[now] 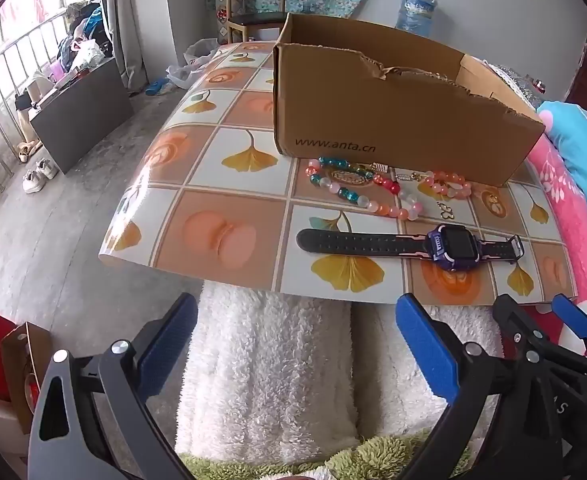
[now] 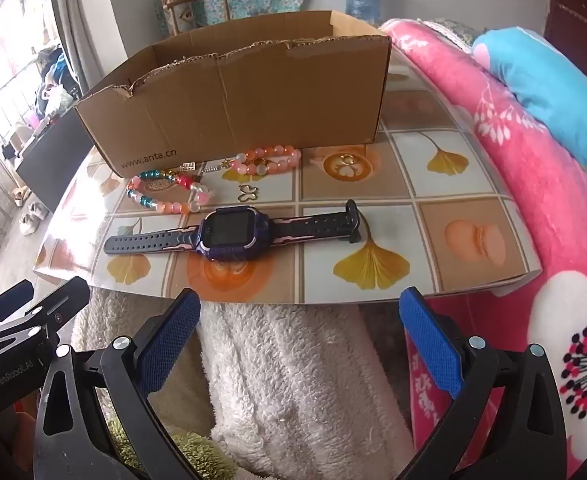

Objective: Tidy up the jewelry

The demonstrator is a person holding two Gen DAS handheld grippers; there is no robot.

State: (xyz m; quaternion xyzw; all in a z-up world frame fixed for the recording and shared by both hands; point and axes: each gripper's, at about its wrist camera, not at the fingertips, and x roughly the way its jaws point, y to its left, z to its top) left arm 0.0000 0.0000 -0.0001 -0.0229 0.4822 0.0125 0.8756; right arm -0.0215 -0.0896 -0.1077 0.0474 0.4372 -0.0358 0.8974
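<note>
Both tongs hang short of the near edge of the table (image 2: 473,216), over white fleece, nothing taken up yet. Left gripper (image 1: 295,336) released, blue pads spread wide, nothing between them. Right gripper (image 2: 299,330) likewise slack and empty, just beside the left one. All the jewelry lies ahead of the tips on the tiled cloth. Nearest: a purple watch (image 2: 233,236), flat, strap stretched sideways, face up, straight ahead of the right tongs and slightly to their left; from the left tongs it sits ahead and to the right. Beyond the watch, a long multicolour bead bracelet (image 1: 357,190) in a loose loop, and a smaller pink bead bracelet (image 2: 267,162) close against the front wall of the cardboard box (image 2: 253,92). A small gold butterfly charm (image 2: 248,193) lies between the beads and the watch; a gold ring (image 2: 346,159) sits apart, farther right. A few small gold clasps lie by the box wall, too small to make out. Box stands open-topped, farthest from both tongs; its contents are hidden behind the front wall. Judgement: sorting looks barely begun, the step in hand being the first reach. Next move likely calls for one gripper to go forward and low over the watch, closing across the strap or case, then lifting clear of the torn box rim.
</note>
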